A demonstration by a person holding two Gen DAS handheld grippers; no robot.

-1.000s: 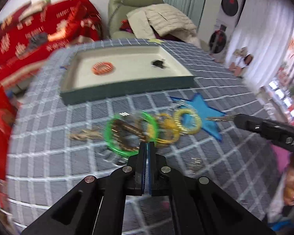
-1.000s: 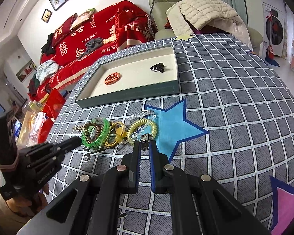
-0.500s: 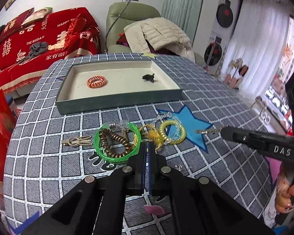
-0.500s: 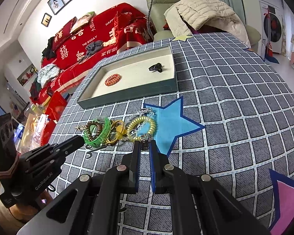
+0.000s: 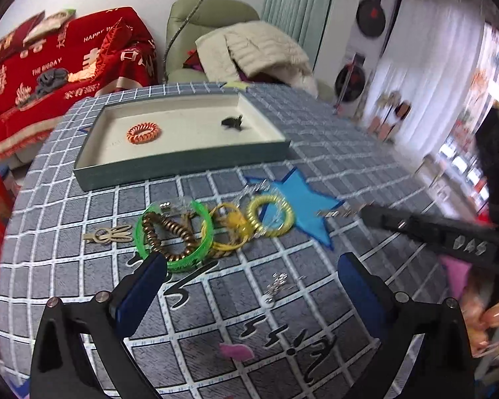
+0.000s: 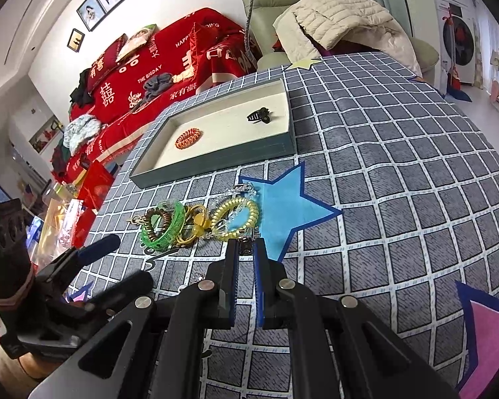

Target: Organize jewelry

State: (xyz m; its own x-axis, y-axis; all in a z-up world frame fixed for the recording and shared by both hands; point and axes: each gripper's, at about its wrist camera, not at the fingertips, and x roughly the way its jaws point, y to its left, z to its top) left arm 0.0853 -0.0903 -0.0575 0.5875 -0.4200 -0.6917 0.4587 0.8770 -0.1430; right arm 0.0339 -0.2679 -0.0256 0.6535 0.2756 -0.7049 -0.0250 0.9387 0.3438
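Observation:
A teal tray [image 5: 183,163] [image 6: 216,163] holds an orange coil hair tie [image 5: 143,133] and a black claw clip [image 5: 233,122]. In front of it on the checked cloth lie a green bangle [image 5: 174,232] [image 6: 164,229] around a brown coil tie [image 5: 166,232], a yellow ring piece [image 5: 229,232], a yellow coil tie [image 5: 271,216] [image 6: 236,214] and a gold clip [image 5: 108,233]. My left gripper [image 5: 252,266] is open just short of the pile. My right gripper [image 6: 246,249] is shut on a small silver clip [image 6: 246,237] and shows in the left wrist view [image 5: 366,212].
A small silver earring [image 5: 276,286] lies on the cloth between the left fingers. A blue star patch [image 5: 302,206] lies right of the pile. A red sofa [image 6: 166,63] and an armchair with a beige jacket [image 6: 339,16] stand behind the table.
My left gripper has opened wide from shut. My right gripper has stayed shut on the silver clip near the yellow coil tie.

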